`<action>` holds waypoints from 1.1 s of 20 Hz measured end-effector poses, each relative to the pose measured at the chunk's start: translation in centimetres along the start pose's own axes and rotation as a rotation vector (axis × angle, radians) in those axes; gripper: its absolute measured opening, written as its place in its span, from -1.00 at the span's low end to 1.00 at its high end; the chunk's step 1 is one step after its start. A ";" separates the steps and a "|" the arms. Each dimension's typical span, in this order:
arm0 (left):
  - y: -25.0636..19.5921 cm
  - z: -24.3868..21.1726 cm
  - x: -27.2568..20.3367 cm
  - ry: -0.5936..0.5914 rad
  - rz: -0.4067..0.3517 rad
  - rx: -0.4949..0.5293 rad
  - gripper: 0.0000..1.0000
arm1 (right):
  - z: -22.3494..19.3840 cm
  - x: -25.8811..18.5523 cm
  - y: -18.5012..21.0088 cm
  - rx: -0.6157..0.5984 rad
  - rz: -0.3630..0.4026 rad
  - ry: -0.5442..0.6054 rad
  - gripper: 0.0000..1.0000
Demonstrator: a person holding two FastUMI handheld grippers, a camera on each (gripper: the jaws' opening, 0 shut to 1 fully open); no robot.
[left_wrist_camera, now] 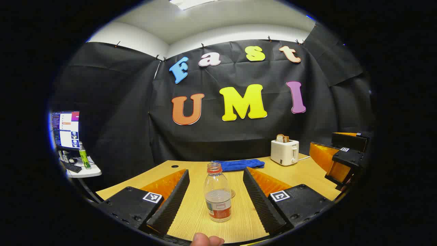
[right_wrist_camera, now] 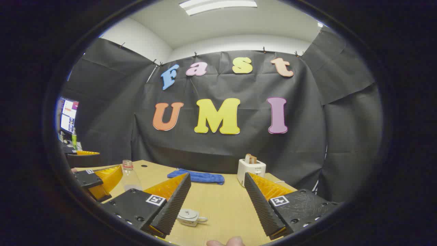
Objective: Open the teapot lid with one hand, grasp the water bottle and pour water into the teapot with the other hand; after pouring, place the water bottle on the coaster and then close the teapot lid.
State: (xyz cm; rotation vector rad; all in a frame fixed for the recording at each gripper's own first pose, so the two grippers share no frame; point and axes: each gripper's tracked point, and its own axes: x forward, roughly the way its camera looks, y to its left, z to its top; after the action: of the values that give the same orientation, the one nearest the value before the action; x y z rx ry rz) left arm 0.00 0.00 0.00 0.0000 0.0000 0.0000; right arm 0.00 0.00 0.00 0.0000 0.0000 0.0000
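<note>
From my seat the left gripper point(left_wrist_camera: 218, 198) is spread wide and holds nothing. The water bottle point(left_wrist_camera: 217, 196) stands upright on the wooden table point(left_wrist_camera: 300, 174) between its two fingers, touched by neither. The cap is off and the water sits low in it. Just behind the bottle's right side a small round edge shows — possibly the coaster point(left_wrist_camera: 233, 193), though I can't be sure.

Further right, the right gripper point(right_wrist_camera: 218, 200) is equally wide open and empty. The teapot point(right_wrist_camera: 189, 217), small and pale, sits on the table low between its fingers, nearer the left one, with its lid still on.

I judge this to be the very start: neither lid nor bottle is taken. Next I'd lower the right gripper onto the lid knob and close gently — the knob is small, so centring matters. The left one only needs to ease forward and close on the bottle's body.

Beyond lie a blue cloth point(left_wrist_camera: 238, 164) and a white toaster point(left_wrist_camera: 284, 152) with bread in it; a monitor point(left_wrist_camera: 66, 130) stands far left.

As for writing, the bottle's label has a red band and small print, too small for me to make out. The toaster carries a tiny mark, also unreadable. The gripper bodies bear square black-and-white marker tags point(left_wrist_camera: 152, 197).
</note>
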 end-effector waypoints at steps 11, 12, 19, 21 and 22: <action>0.8 -0.4 0.3 0.019 0.012 -0.019 0.97 | -0.6 0.3 0.3 0.002 -0.006 0.011 0.90; 0.9 -0.5 0.4 0.019 0.011 -0.022 0.97 | -0.7 0.3 0.3 0.003 -0.007 0.014 0.94; 1.0 -0.2 0.2 0.015 0.014 -0.021 0.98 | -1.7 0.5 1.0 0.000 0.009 0.035 0.94; 1.2 -0.2 0.2 0.012 0.016 -0.021 0.97 | -2.5 0.6 1.5 0.004 0.018 0.050 0.89; 1.3 0.0 0.2 0.011 0.019 -0.018 0.97 | -3.0 0.8 1.8 0.007 0.023 0.060 0.89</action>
State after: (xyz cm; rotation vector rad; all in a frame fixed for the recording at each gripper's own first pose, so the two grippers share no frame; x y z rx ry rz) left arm 0.23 1.31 -0.03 -0.0179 0.0109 0.0191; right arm 0.80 1.77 -2.97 0.0073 0.0597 0.0228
